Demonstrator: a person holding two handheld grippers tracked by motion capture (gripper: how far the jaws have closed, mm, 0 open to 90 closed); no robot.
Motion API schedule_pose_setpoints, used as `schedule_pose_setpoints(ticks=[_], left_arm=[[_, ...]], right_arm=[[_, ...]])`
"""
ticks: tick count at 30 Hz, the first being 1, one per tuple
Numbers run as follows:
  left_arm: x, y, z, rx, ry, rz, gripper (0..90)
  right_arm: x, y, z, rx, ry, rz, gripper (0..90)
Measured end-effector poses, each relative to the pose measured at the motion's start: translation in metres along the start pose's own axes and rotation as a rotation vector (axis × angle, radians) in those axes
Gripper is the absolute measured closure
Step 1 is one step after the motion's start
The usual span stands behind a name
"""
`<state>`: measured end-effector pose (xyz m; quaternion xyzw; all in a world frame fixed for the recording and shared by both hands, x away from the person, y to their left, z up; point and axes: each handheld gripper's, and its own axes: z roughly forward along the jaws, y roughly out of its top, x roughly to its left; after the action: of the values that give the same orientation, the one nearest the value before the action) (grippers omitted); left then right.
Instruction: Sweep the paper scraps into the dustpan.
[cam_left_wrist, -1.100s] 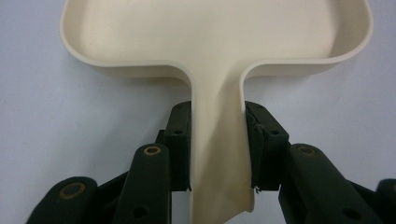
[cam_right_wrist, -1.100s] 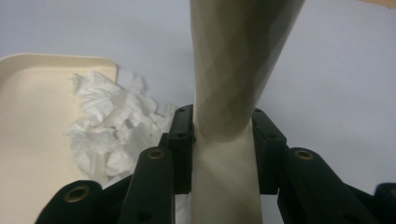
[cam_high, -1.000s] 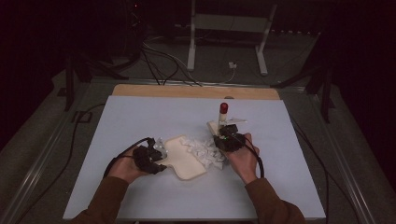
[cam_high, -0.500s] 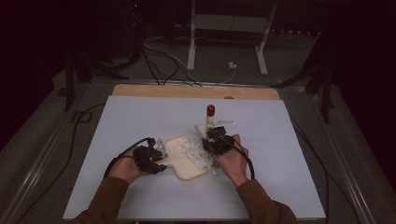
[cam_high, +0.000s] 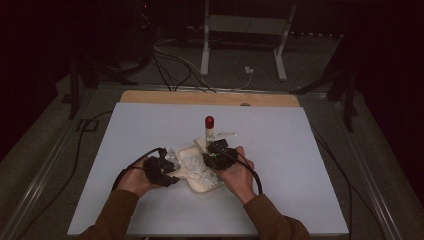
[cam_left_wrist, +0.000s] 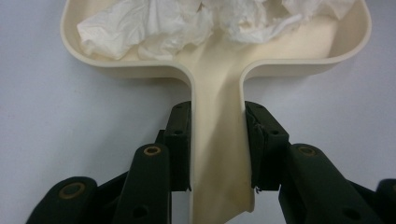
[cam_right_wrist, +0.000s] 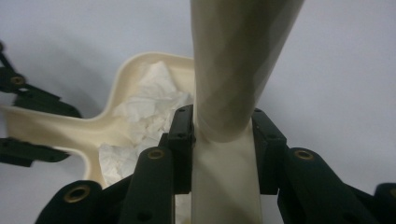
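1. The left gripper (cam_left_wrist: 217, 144) has its jaws clamped on the flat handle of a cream dustpan (cam_left_wrist: 219, 60), one jaw on each edge; the handle runs straight out between the jaws, and the pan widens just beyond them

2. The right gripper (cam_right_wrist: 223, 149) is clenched on a cream brush handle (cam_right_wrist: 238, 65), which rises from between its jaws up and away; in the high view this handle stands near upright and ends in a red cap (cam_high: 209, 121)

3. Crumpled white tissue (cam_left_wrist: 196, 21) lies heaped inside the pan, just past the left jaws along the handle's line; seen from the right gripper it sits left of and below the brush handle

4. My judgement: the brush must pass over the pan's open mouth, which faces away from the left gripper, so the right hand is the nearer one for sweeping

5. Pan and both hands sit near the middle of the pale blue table (cam_high: 310, 150), towards the person's edge
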<state>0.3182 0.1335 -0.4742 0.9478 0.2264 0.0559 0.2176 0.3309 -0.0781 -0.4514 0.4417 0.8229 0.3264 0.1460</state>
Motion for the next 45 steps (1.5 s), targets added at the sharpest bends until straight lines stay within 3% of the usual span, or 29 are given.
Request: schedule_pose_setpoints(ticks=[5, 9, 22, 29, 38, 42, 45], left_arm=[[0.0, 0.0, 0.0, 0.0, -0.001, -0.001, 66.3], [0.0, -0.002, -0.001, 0.001, -0.007, 0.001, 66.3], [0.001, -0.01, -0.005, -0.003, -0.012, -0.012, 66.3], [0.004, -0.013, -0.007, 0.001, -0.006, -0.023, 66.2], [0.009, -0.019, -0.006, -0.001, 0.002, -0.05, 66.3], [0.009, -0.019, -0.005, 0.002, 0.001, -0.049, 66.3], [0.008, -0.019, -0.006, -0.002, 0.002, -0.052, 66.2]], right_arm=[[0.01, 0.004, -0.005, -0.001, 0.046, -0.021, 67.4], [0.012, 0.008, -0.01, -0.011, 0.05, -0.045, 67.4], [-0.034, 0.019, -0.03, -0.113, 0.0, -0.013, 67.4], [-0.05, 0.018, -0.011, -0.114, -0.008, -0.087, 67.4], [-0.034, 0.02, 0.02, -0.041, -0.034, -0.227, 67.5], [-0.018, 0.017, 0.02, -0.023, 0.011, -0.282, 67.5], [-0.007, 0.017, 0.014, -0.042, 0.083, -0.301, 67.4]])
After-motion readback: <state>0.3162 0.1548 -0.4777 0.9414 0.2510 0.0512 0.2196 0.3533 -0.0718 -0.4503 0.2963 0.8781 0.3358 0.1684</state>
